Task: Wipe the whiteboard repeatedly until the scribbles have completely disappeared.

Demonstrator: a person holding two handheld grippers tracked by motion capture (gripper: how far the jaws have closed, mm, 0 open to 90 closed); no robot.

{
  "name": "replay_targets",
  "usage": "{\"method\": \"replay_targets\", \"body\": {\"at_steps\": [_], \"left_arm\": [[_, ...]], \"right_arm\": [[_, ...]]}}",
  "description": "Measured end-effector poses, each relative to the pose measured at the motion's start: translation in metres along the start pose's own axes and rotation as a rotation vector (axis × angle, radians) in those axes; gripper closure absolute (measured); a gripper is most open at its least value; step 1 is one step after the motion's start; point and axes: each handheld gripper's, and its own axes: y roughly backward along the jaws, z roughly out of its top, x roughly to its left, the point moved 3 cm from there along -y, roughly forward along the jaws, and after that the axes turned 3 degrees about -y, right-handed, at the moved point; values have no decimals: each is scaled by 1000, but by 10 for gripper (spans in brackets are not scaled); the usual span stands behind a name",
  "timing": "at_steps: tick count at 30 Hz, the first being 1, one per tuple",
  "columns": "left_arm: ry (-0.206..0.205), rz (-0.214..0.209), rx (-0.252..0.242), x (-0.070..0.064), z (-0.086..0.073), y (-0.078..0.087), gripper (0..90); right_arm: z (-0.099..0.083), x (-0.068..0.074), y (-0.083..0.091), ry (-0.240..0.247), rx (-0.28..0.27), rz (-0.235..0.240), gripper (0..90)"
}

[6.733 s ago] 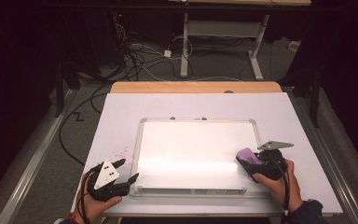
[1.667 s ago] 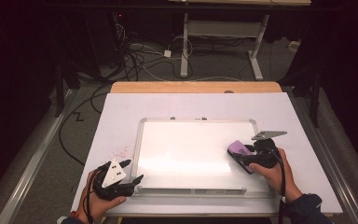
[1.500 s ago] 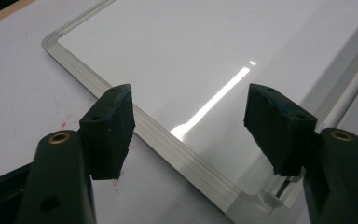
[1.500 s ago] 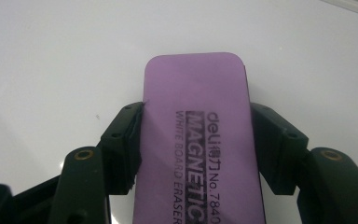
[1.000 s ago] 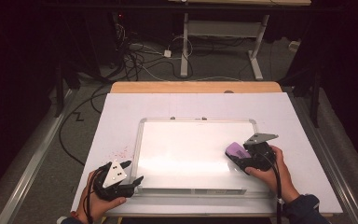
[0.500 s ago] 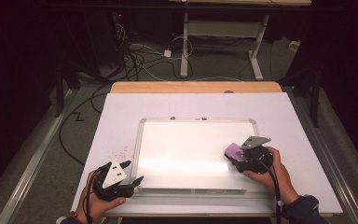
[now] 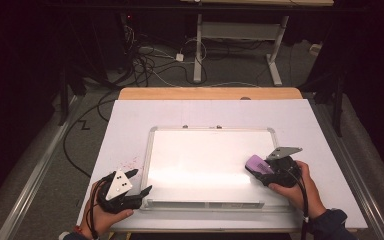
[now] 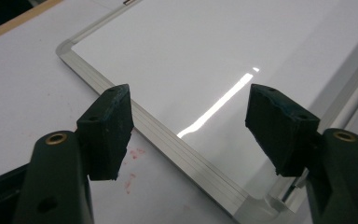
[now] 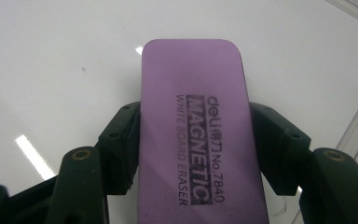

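A whiteboard (image 7: pixel 205 160) with a silver frame lies flat on the white table, its surface blank (image 9: pixel 74 51). My right gripper (image 7: pixel 267 172) is shut on a purple magnetic whiteboard eraser (image 7: pixel 256 164) (image 9: pixel 198 135), which rests over the board's right part. The jaws clamp the eraser's long sides. My left gripper (image 7: pixel 137 182) (image 8: pixel 191 130) stands open at the board's near left corner (image 8: pixel 242 205), one jaw over the table and the other over the board, with nothing between them.
Faint red marks (image 7: pixel 132 162) stain the white table sheet (image 7: pixel 130 125) left of the board. A wooden table edge (image 7: pixel 210 93) lies behind. Cables (image 7: pixel 150 55) and desk legs (image 7: pixel 198 45) stand on the dark floor beyond.
My right gripper has slid the eraser leftward from the board's right edge onto its surface. The left gripper has hardly moved.
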Motion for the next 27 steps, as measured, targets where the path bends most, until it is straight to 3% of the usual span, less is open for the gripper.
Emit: {"method": "replay_targets", "body": {"at_steps": [7, 11, 13, 16, 20, 24, 27], "left_arm": [[-25, 17, -29, 4, 20, -3, 291], [-50, 27, -48, 6, 39, -8, 263], [-80, 42, -55, 6, 53, -13, 253], [-125, 32, -80, 6, 77, -24, 252], [-183, 3, -82, 2, 104, -45, 253], [-223, -38, -72, -4, 121, -62, 266], [-247, -63, -66, -10, 131, -75, 288]], "right_arm": [[3, -3, -2, 0, 11, 24, 411], [8, -5, 2, -30, -13, 45, 412], [11, -8, 6, -61, -39, 81, 412], [17, -11, 11, -95, -64, 106, 412], [24, -18, 17, -172, -110, 176, 412], [24, -24, 16, -260, -118, 277, 411], [23, -23, 13, -269, -107, 301, 412]]}}
